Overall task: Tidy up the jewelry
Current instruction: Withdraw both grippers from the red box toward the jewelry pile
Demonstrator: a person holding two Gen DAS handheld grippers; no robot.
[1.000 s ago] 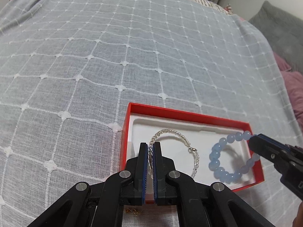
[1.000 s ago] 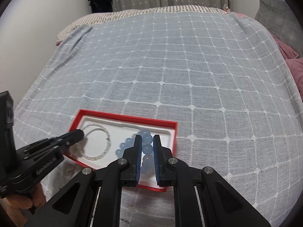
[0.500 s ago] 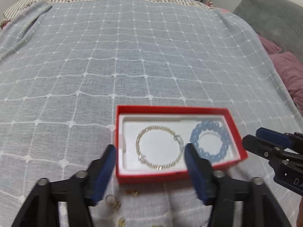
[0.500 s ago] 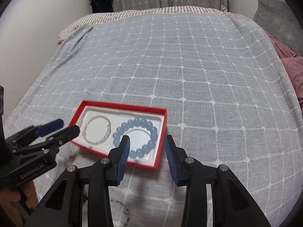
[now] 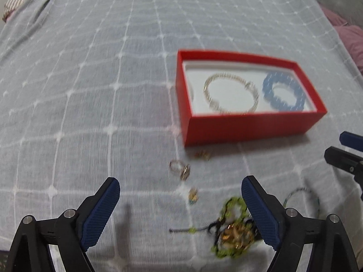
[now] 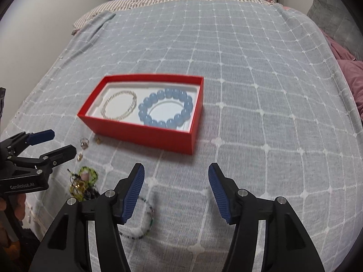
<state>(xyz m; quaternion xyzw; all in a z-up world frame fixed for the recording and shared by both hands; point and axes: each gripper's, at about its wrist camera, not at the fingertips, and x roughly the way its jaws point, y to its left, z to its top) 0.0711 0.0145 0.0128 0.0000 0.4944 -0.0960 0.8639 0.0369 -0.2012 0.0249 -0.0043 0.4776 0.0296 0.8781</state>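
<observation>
A red box (image 5: 249,124) (image 6: 145,133) lies on the bed. In it are a pearl bracelet (image 5: 231,95) (image 6: 119,107) and a blue bead bracelet (image 5: 283,93) (image 6: 166,107). My left gripper (image 5: 180,206) (image 6: 53,142) is open and empty, pulled back over loose pieces: two rings (image 5: 180,168), a small charm (image 5: 193,195) and a green and gold tangle (image 5: 233,226) (image 6: 84,181). My right gripper (image 6: 175,188) (image 5: 340,146) is open and empty, in front of the box. A thin dark bead bracelet (image 6: 140,224) (image 5: 301,198) lies by its left finger.
The grey checked bedspread (image 6: 249,68) covers the whole bed. Small gold earrings (image 5: 203,154) lie just in front of the box. A grey pillow (image 6: 335,20) and pink bedding (image 6: 349,74) are at the right. A wall runs along the left side.
Both grippers opened and let the pearl and blue bracelets drop into the box, then drew back toward me. The loose jewelry in front of the box has come into view.
</observation>
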